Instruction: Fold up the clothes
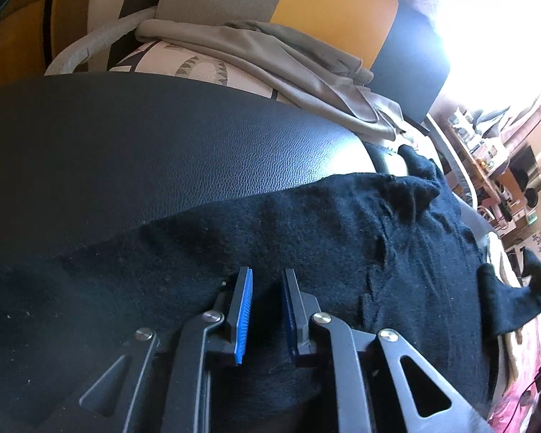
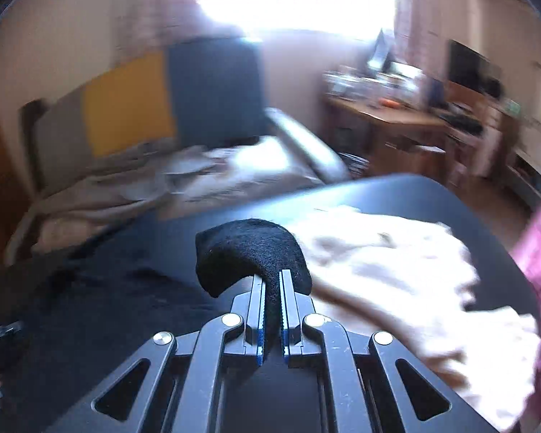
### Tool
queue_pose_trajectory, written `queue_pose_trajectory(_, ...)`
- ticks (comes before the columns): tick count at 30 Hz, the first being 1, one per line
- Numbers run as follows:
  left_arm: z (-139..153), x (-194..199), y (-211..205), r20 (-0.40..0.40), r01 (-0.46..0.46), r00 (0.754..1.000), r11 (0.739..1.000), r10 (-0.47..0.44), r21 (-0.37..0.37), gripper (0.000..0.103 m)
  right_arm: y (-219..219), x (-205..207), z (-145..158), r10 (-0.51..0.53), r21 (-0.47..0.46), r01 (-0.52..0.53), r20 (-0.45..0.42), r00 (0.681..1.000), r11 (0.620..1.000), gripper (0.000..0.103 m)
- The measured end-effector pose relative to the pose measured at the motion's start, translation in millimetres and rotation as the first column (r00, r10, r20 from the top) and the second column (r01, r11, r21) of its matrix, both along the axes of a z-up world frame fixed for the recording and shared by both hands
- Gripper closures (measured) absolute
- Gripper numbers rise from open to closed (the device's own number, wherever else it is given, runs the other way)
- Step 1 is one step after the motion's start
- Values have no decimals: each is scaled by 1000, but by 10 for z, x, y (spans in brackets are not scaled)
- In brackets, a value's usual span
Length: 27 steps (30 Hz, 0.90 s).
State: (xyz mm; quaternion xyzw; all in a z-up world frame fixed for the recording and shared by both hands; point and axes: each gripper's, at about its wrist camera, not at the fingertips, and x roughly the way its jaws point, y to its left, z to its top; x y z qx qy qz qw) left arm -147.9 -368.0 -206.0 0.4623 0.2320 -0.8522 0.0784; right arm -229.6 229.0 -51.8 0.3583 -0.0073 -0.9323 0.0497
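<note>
On the black desk (image 1: 126, 137): a black garment (image 1: 306, 223) lies spread flat, covering the near half, so there's room to fold it over itself.
Left tool (image 1: 267, 306): narrow gap between the blue pads, tips down at the cloth. Can't really tell if it's pinching a layer or just parked on top. My guess is it's anchoring that side so the fabric doesn't slide.
Right tool (image 2: 270, 310): clamped tight on a bunched edge of the same black garment (image 2: 252, 252), a lump of cloth poking up past the tips. Looks lifted off the desk, which makes sense if the plan is to carry that edge across for a fold.
Cream clothing (image 2: 396, 263): a pale pile sits on the right side of the desk, just beside the black one, probably waiting its turn.
Grey garment (image 1: 270, 57): lying on the bed (image 1: 205, 68) behind the desk, well apart from the action.
Blur: right wrist view is smeared, so background details are iffy.
Risk: if the left side isn't really held, the whole thing may drag.
</note>
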Motion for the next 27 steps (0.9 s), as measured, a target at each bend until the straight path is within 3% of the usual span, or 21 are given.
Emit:
queue_pose_trajectory(5,61,-81,63,59,23,998,999,-20,-48,86,740,4,-115,-231,42,231,-14,973,972,96)
queue_pose_trajectory(7,117,-89,111,79,27,997,996,-21,-83,80,994,-2,-98,-333,54,334,-24,943,941,95)
queue_pose_trajectory(9,232,-72,205,53,55,997,991,-48,-124,80,1224,7,-54,-431,51,432,-23,902,900,91)
queue_pose_trajectory(11,370,-58,334,-2,97,995,982,-98,-161,80,1369,49,26,-496,41,497,-38,868,867,78)
queue_pose_trajectory(12,430,-65,406,-24,116,992,976,-123,-182,80,1298,124,114,-491,38,495,-87,867,868,68)
queue_pose_trajectory(14,524,-133,588,-54,171,981,960,-188,-223,80,1015,317,296,-428,47,445,-200,881,894,55)
queue_pose_trajectory(16,530,-242,724,-39,211,973,942,-229,-261,79,658,424,392,-319,43,340,-248,915,940,43)
queue_pose_trajectory(18,447,-342,825,-15,242,967,930,-256,-277,79,195,460,358,-135,-11,136,-207,969,991,43)
queue_pose_trajectory(20,337,-413,863,19,238,970,923,-243,-302,79,-344,453,188,56,-35,-60,-118,991,998,43)
queue_pose_trajectory(23,158,-402,787,64,213,977,926,-203,-313,79,-1116,507,-273,305,-87,-301,39,951,950,44)
queue_pose_trajectory(27,56,-157,559,22,168,986,948,-168,-270,74,-1823,570,-874,418,-62,-415,210,884,908,44)
